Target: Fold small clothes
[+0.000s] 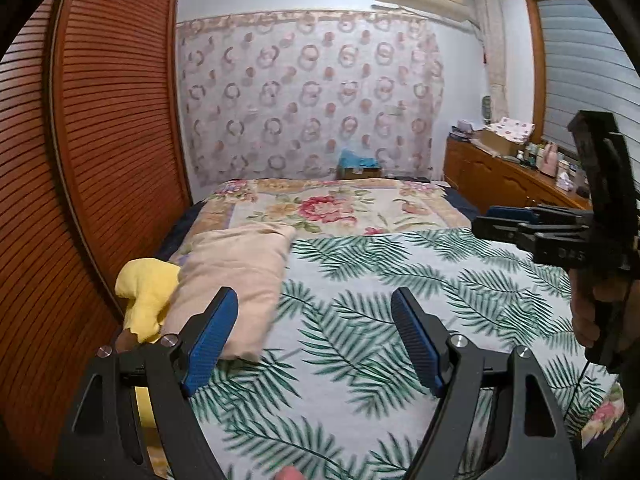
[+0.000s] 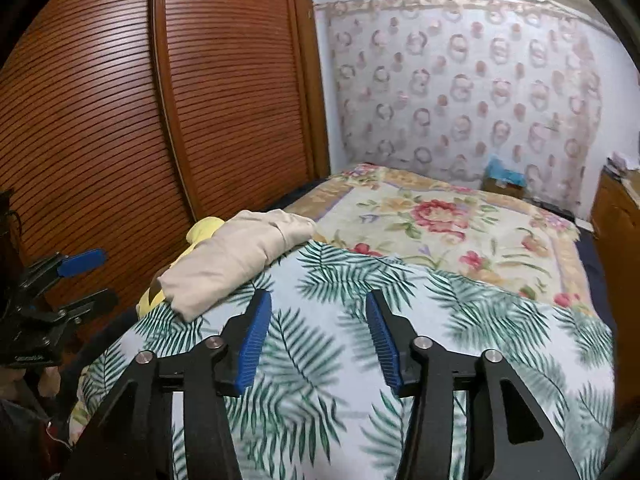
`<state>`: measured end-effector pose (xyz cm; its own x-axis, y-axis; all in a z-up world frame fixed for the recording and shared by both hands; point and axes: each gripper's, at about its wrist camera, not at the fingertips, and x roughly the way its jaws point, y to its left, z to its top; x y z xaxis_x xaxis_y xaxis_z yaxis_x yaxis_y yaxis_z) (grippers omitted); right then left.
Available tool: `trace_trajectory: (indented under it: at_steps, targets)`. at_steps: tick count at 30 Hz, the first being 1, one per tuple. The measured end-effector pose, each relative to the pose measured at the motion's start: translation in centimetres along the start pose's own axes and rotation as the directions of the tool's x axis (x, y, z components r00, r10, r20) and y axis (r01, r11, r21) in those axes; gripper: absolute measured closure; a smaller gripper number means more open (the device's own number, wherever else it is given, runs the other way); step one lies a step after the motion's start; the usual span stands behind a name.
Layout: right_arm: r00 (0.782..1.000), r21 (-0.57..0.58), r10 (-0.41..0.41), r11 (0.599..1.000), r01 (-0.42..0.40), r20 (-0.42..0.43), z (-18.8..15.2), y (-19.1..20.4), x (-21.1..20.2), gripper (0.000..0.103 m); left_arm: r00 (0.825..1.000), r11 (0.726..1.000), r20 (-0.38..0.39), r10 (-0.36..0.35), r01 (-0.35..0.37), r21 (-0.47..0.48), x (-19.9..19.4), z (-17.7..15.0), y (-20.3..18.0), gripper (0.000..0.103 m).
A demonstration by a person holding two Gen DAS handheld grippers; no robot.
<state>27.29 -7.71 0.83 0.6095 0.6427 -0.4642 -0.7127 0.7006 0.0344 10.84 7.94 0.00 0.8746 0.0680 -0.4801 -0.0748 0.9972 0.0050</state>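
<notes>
A folded beige garment [image 1: 236, 276] [image 2: 236, 256] lies at the left edge of the bed on a palm-leaf sheet [image 1: 400, 320] [image 2: 320, 360]. A yellow garment [image 1: 148, 292] [image 2: 204, 228] pokes out from under its left side. My left gripper [image 1: 314, 296] hovers open over the sheet, its left pad in front of the beige garment and nothing between the fingers. My right gripper [image 2: 318, 296] stands open over bare sheet, just right of the garment. Each gripper also shows in the other's view: the right gripper [image 1: 486, 220] held by a hand, the left gripper [image 2: 106, 276] open.
A louvred wooden wardrobe [image 1: 100, 160] [image 2: 200, 100] runs close along the bed's left side. A floral blanket [image 1: 328, 208] [image 2: 440, 220] covers the far half of the bed. A cluttered wooden dresser [image 1: 500, 172] stands at the right. A box with blue stuff [image 1: 358, 166] sits at the bed's far end.
</notes>
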Motion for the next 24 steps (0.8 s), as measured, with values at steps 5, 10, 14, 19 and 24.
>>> trace_trajectory:
  at_steps: [5,10,14,19,24]
  targets:
    - [0.999,0.016,-0.047,0.999,0.047,0.021,-2.2,0.8,-4.8,0.035,1.0,0.999,-0.004,-0.023,0.023,0.029,-1.0,-0.7,-2.9,0.023]
    - [0.994,0.051,-0.099,0.994,0.096,0.054,-4.4,2.3,-9.7,0.021,0.998,0.997,-0.012,-0.061,0.061,0.037,-1.8,-1.4,-5.5,0.023]
    - [0.988,0.079,-0.146,0.987,0.142,0.056,-6.5,3.3,-12.3,0.02,0.997,0.995,-0.017,-0.079,0.08,0.054,-2.5,-1.9,-7.3,0.023]
    - [0.977,0.129,-0.196,0.974,0.185,0.082,-7.9,4.1,-15.9,0.02,0.995,0.994,-0.009,-0.103,0.103,0.045,-3.4,-1.7,-8.4,0.023]
    - [0.963,0.145,-0.239,0.965,0.221,0.125,-8.1,4.7,-19.6,0.019,0.995,0.994,0.024,-0.096,0.094,0.048,-4.4,-0.7,-9.4,0.023]
